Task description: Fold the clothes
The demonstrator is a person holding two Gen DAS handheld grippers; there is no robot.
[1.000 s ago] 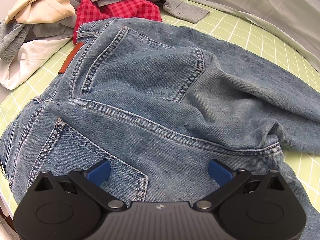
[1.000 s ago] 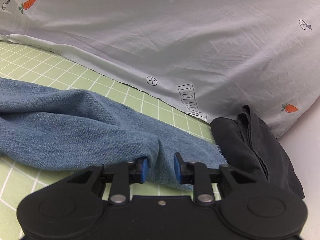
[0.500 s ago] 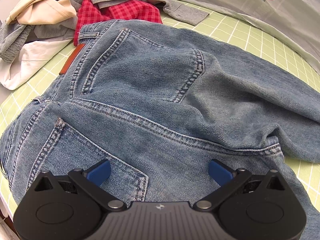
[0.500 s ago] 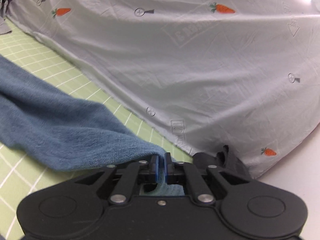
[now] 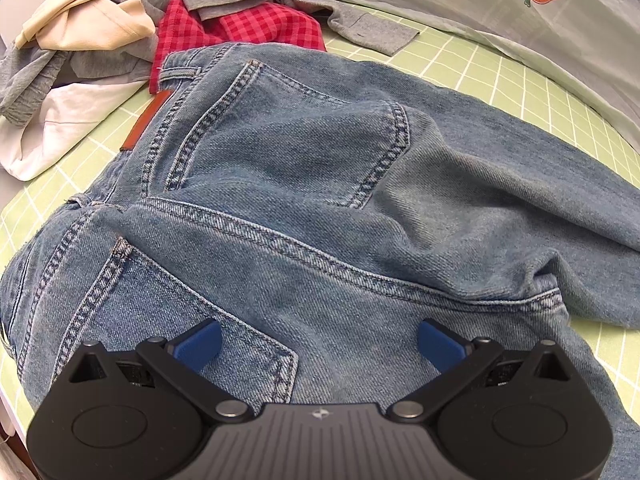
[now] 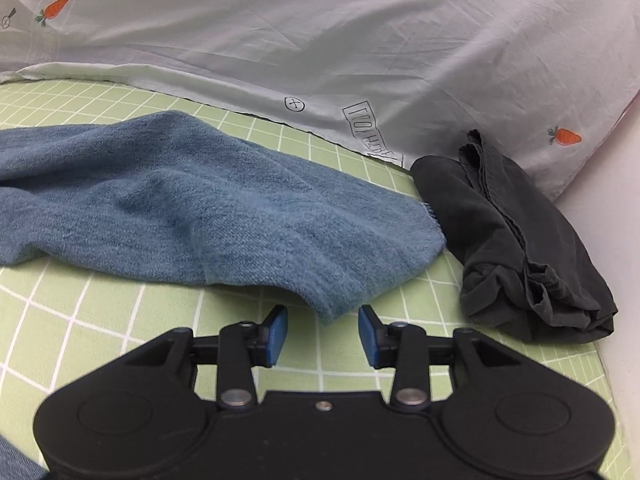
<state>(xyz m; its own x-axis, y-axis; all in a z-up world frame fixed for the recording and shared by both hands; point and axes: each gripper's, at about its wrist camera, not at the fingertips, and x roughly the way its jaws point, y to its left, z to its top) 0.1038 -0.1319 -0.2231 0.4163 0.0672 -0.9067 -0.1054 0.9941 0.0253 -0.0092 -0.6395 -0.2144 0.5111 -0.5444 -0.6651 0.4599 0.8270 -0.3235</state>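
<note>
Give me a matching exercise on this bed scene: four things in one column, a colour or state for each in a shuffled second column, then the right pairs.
Things:
1. jeans
2. checked garment
3. bundled cloth
4. right gripper

Descriptions:
A. dark grey, lying bunched beside the jeans hem
B. open, with a denim fold just ahead of its fingers
C. red, at the top of the waistband
D. blue denim, back pockets facing up

Pairs: 1-D, 2-C, 3-A, 4-B
</note>
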